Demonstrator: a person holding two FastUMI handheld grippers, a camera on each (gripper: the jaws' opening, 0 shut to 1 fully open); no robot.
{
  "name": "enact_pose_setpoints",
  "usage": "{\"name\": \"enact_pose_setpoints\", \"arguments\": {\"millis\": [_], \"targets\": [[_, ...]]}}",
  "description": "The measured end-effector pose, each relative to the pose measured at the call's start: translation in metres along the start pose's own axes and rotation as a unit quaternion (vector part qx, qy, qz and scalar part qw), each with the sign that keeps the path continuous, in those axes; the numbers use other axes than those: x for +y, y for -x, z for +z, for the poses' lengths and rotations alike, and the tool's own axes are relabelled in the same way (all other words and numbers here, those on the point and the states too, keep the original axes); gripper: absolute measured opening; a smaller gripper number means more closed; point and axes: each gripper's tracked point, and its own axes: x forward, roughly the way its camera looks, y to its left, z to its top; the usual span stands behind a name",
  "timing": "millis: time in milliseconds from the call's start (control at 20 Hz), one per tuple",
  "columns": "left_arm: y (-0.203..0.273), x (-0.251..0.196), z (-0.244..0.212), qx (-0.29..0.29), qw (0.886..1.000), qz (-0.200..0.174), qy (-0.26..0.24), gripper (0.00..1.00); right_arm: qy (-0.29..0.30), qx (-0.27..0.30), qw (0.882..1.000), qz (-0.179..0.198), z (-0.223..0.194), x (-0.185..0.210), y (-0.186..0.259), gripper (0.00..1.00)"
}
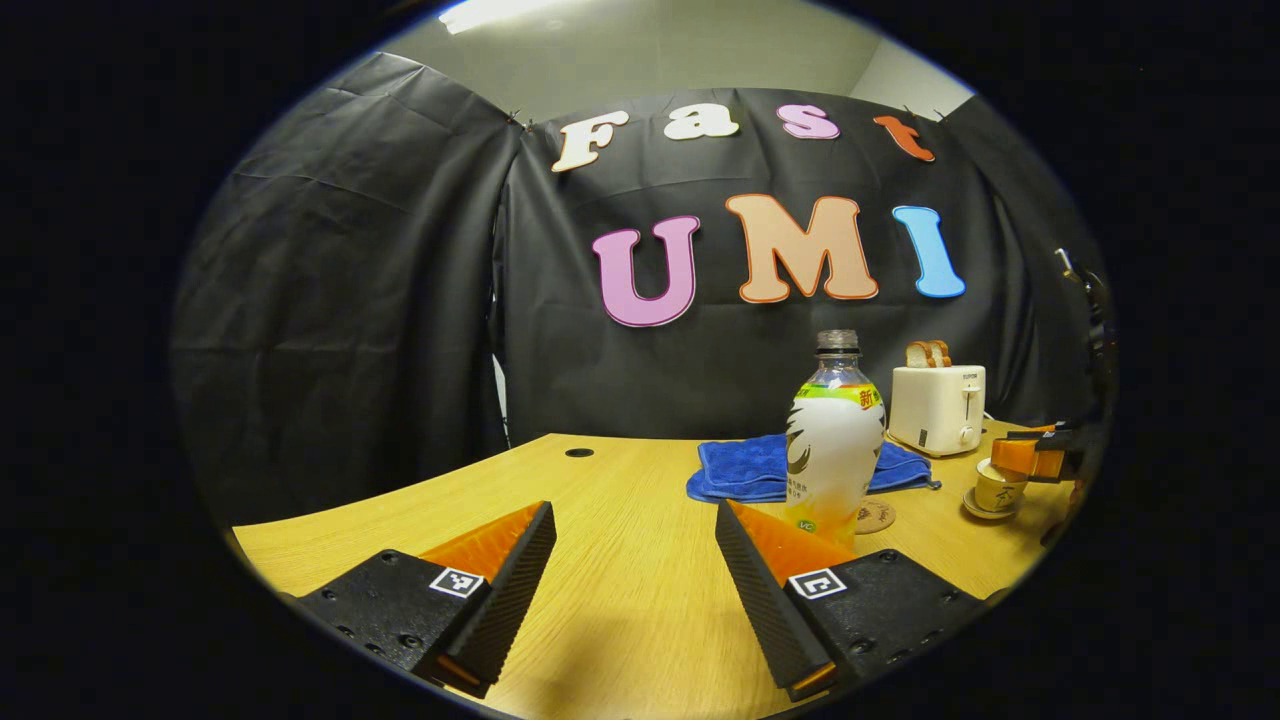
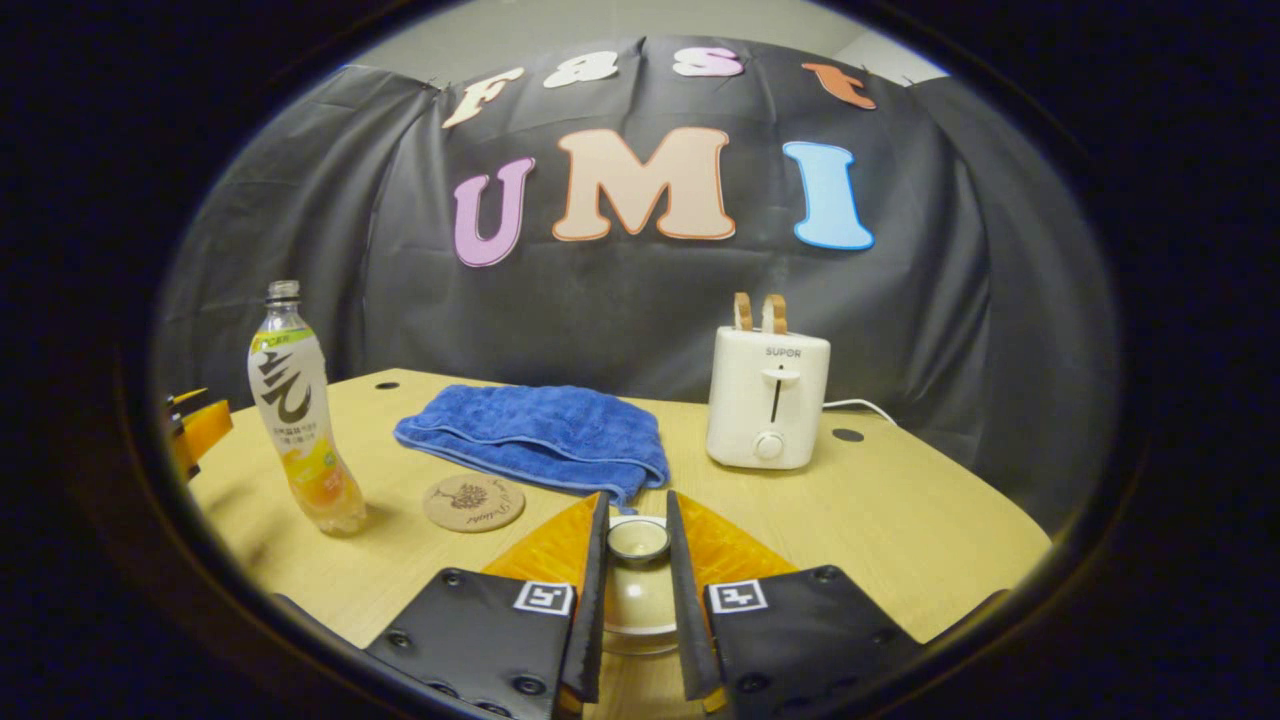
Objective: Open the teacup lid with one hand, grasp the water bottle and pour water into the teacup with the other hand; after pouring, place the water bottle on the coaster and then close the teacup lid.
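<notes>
In the left gripper view my left gripper (image 1: 635,505) is open over bare table, and the water bottle (image 1: 835,430) stands uncapped just beyond its right finger. The round coaster (image 1: 876,516) lies right of the bottle. Farther right is the teacup (image 1: 998,490) on its saucer, with my right gripper (image 1: 1040,458) at its top. In the right gripper view my right gripper (image 2: 637,508) is shut on the knob of the teacup lid (image 2: 638,541), which looks seated on the cup. The bottle (image 2: 300,420) and coaster (image 2: 473,502) are at the left, with my left gripper (image 2: 200,428) at the edge.
A folded blue towel (image 2: 540,430) lies behind the coaster and teacup. A white toaster (image 2: 768,398) with two slices of bread stands at the back right, its cord trailing right. The wooden table (image 1: 620,600) curves away on both sides.
</notes>
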Motion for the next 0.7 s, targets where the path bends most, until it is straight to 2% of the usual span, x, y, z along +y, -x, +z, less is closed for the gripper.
{"name": "enact_pose_setpoints", "arguments": {"millis": [250, 350, 550, 700], "targets": [[-0.001, -0.002, 0.001, -0.001, 1.000, -0.005, 0.001, 0.96, -0.016, -0.035, 0.999, 0.002, 0.008, -0.004, 0.010, 0.35], [0.000, -0.004, 0.000, -0.001, 1.000, -0.010, 0.001, 0.94, -0.033, -0.041, 0.999, 0.003, 0.009, -0.009, 0.014, 0.35], [0.000, -0.019, 0.001, -0.003, 0.999, -0.047, 0.002, 0.94, -0.040, -0.054, 0.998, -0.004, 0.011, -0.019, 0.027, 0.34], [0.001, -0.035, 0.000, -0.003, 0.996, -0.089, 0.004, 0.94, -0.042, -0.063, 0.997, -0.011, 0.012, -0.027, 0.037, 0.34]]}}
